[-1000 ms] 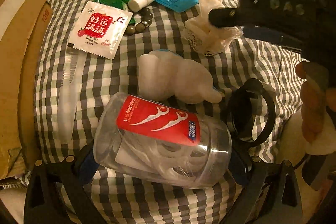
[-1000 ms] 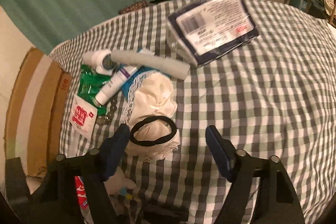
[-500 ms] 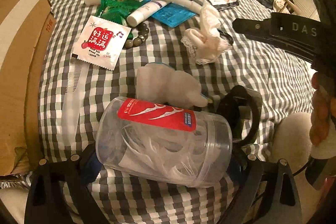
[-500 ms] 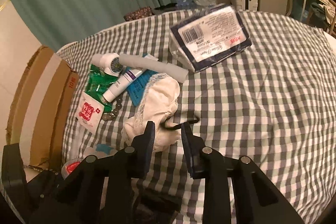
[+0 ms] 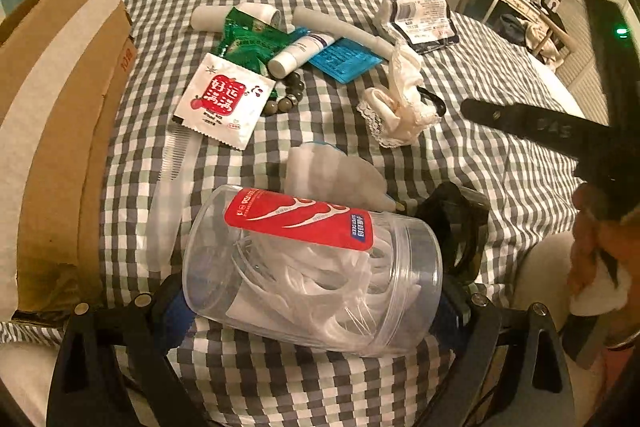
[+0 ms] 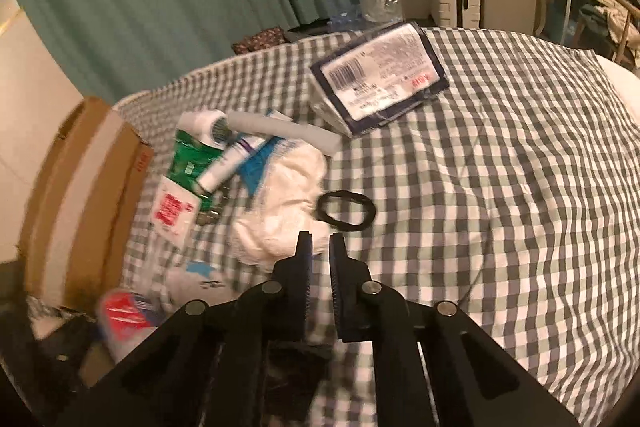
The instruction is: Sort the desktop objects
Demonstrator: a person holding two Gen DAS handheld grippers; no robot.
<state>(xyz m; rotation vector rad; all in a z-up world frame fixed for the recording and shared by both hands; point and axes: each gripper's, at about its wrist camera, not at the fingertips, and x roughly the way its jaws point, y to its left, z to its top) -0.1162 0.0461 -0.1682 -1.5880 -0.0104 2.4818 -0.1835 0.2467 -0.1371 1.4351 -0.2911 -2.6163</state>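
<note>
My left gripper [image 5: 312, 303] is shut on a clear plastic jar of floss picks [image 5: 304, 259] with a red label, held on its side above the checked cloth [image 5: 500, 163]. In the right wrist view my right gripper [image 6: 320, 241] has its jaws nearly together, with only a narrow slit between the pads. Its tips sit at the near rim of a black hair tie [image 6: 346, 207] and the edge of a white lace cloth [image 6: 288, 203]. The hair tie lies round and flat, and I see nothing plainly pinched. In the left wrist view the right gripper [image 5: 468, 105] points at the hair tie [image 5: 434, 99].
A cardboard box [image 5: 60, 107] stands along the left edge. Further back lie a red-and-white sachet [image 5: 222, 101], a green packet [image 5: 248, 39], a white tube [image 5: 300, 51], a blue packet [image 5: 344, 59], a bead bracelet [image 5: 288, 91] and a dark-blue pack [image 6: 380, 75]. A person's hand [image 5: 592, 239] is at right.
The right gripper's jaws went from wide apart around the hair tie to nearly together, and the tie now lies just beyond the tips. The left gripper rose with the jar.
</note>
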